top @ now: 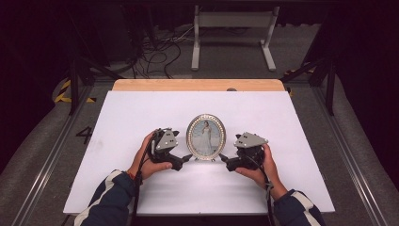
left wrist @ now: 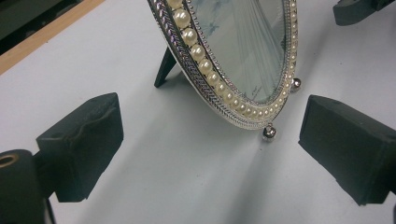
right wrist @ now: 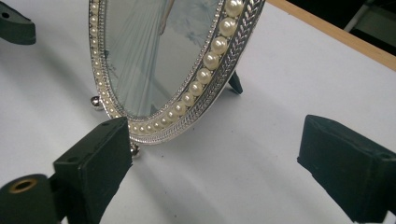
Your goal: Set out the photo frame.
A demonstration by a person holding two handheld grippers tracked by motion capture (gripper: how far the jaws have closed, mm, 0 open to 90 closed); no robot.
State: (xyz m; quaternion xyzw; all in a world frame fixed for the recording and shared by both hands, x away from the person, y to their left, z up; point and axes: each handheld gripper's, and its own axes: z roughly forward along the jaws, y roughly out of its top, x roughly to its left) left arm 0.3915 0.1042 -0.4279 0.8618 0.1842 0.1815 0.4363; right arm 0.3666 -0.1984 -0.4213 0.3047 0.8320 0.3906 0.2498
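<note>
With both the left gripper [top: 187,157] and right gripper [top: 222,158] spread wide and holding nothing, the oval picture frame [top: 206,136] stands upright between their fingertips, so each should probably close gently on the rim's lower edge, clear of the glass.

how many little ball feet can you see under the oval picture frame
2. In the left gripper view, one ball foot sits under the lowest part of the oval picture frame, the other ball foot farther along the rim. More may be hidden behind it, where a dark prop stands.
</note>
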